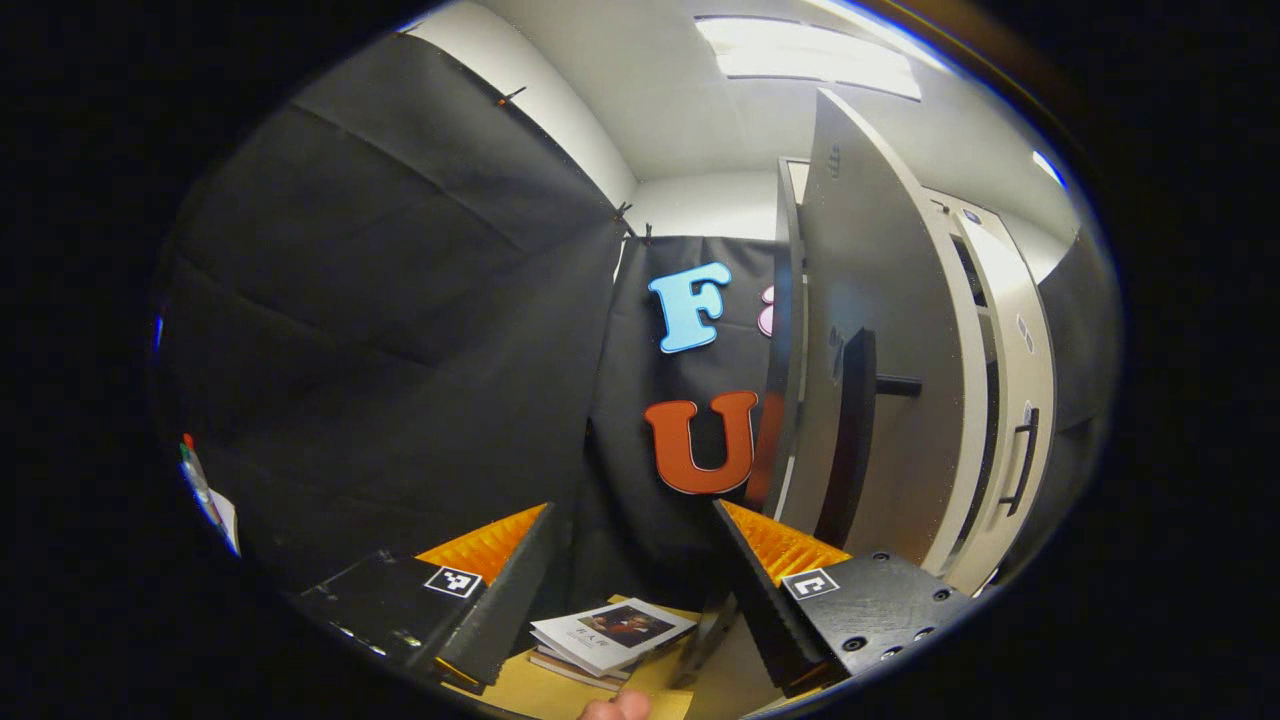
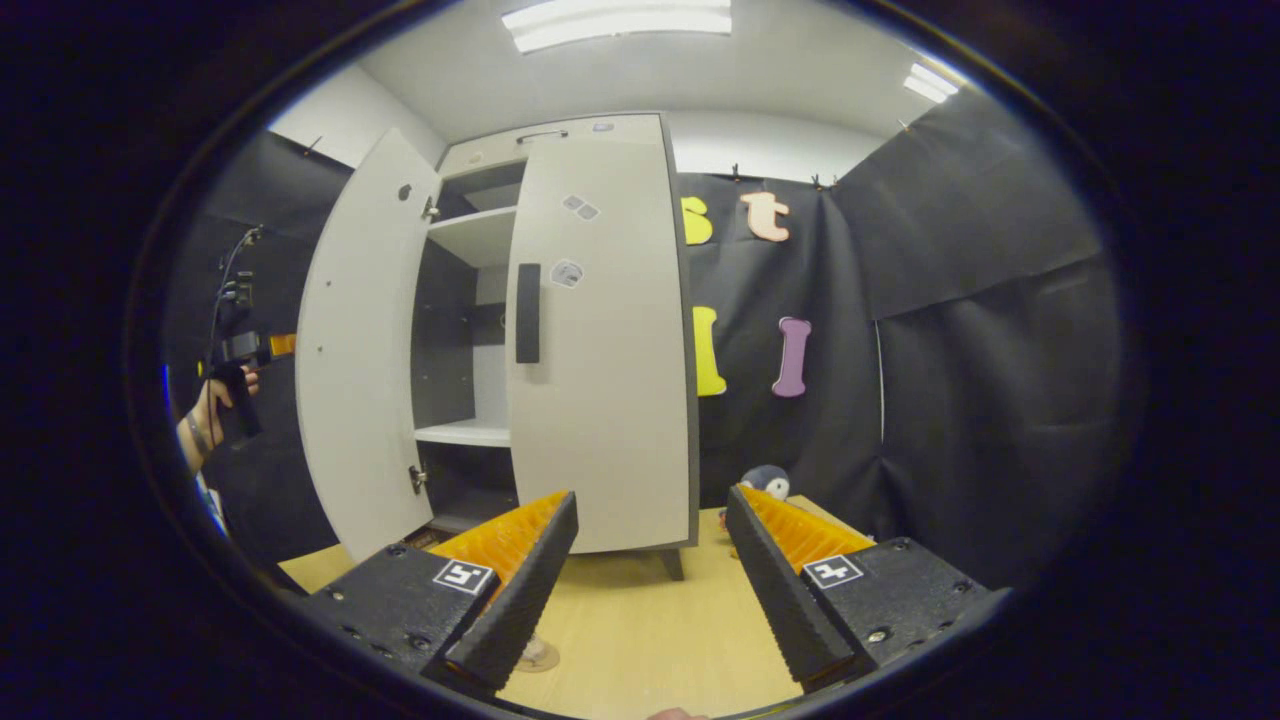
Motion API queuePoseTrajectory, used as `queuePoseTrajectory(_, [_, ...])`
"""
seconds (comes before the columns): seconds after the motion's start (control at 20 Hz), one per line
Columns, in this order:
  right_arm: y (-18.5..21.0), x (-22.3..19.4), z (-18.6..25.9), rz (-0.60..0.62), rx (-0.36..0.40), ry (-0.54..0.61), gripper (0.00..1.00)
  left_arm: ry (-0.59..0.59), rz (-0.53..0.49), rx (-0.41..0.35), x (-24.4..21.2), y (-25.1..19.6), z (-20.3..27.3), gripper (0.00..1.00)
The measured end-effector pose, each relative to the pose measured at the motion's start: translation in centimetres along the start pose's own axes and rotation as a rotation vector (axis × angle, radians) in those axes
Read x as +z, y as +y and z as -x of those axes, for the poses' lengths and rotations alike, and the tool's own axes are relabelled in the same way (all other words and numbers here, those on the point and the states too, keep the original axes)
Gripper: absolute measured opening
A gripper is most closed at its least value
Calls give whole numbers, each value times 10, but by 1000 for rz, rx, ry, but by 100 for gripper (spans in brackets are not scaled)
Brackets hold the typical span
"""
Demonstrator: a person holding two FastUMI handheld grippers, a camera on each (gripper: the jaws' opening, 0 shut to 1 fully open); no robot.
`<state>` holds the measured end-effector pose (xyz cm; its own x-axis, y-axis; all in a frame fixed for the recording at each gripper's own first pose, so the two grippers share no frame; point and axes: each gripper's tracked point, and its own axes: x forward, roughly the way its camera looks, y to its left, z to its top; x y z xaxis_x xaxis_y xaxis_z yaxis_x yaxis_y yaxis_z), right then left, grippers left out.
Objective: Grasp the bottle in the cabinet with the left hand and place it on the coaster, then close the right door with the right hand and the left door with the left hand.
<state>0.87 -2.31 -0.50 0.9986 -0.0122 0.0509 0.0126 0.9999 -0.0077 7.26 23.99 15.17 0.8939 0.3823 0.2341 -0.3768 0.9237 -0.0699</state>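
The white cabinet stands on the wooden table. Its left door is swung wide open, and its right door, with a dark handle, lies across the front. The visible shelf is bare. A small pale round thing peeks from behind my right gripper's finger; I cannot tell what it is. My right gripper is open and faces the cabinet. My left gripper is open beside the left door, short of its handle. A hand holds the left gripper outside that door.
A stack of books lies on the table below my left gripper. A small plush toy sits on the table to the right of the cabinet. Black cloth walls close the booth on both sides.
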Motion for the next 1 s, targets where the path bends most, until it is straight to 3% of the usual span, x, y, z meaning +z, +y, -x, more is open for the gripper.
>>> queuePoseTrajectory(0.1, [0, 1, 1, -4, 3, -2, 93, -7, -33, -18, 1, -13, 5, 99])
queuePoseTrajectory(0.2, [-4, 1, 0, 7, -1, 5, 98, -5, -37, -55, 1, -28, 9, 99])
queuePoseTrajectory(0.25, [-6, 1, -1, 10, -6, 6, 98, -5, -33, -80, 0, -37, 11, 93])
queuePoseTrajectory(0.3, [-7, 2, -1, 10, -10, 5, 100, -5, -28, -104, -1, -50, 10, 99])
queuePoseTrajectory(0.45, [-14, 6, 2, 14, -27, 0, 93, -16, -22, -174, -3, -82, 11, 99])
queuePoseTrajectory(0.5, [-16, 7, 1, 15, -32, -2, 93, -23, -25, -196, -4, -91, 10, 93])
queuePoseTrajectory(0.55, [-18, 8, 1, 18, -39, -4, 98, -31, -29, -210, -5, -99, 8, 93])
queuePoseTrajectory(0.65, [-24, 10, 1, 20, -57, -7, 98, -33, -27, -232, -7, -113, 2, 94])
queuePoseTrajectory(0.7, [-25, 10, 3, 15, -65, -8, 100, -24, -19, -249, -11, -122, -1, 99])
queuePoseTrajectory(0.8, [-31, 11, 5, 8, -82, -13, 100, -15, -10, -252, -13, -131, -4, 95])
queuePoseTrajectory(0.85, [-36, 12, 6, 10, -95, -14, 100, -19, -7, -239, -12, -130, -6, 99])
queuePoseTrajectory(1.0, [-49, 12, 9, 21, -132, -16, 98, -32, 22, -239, -5, -132, -9, 99])
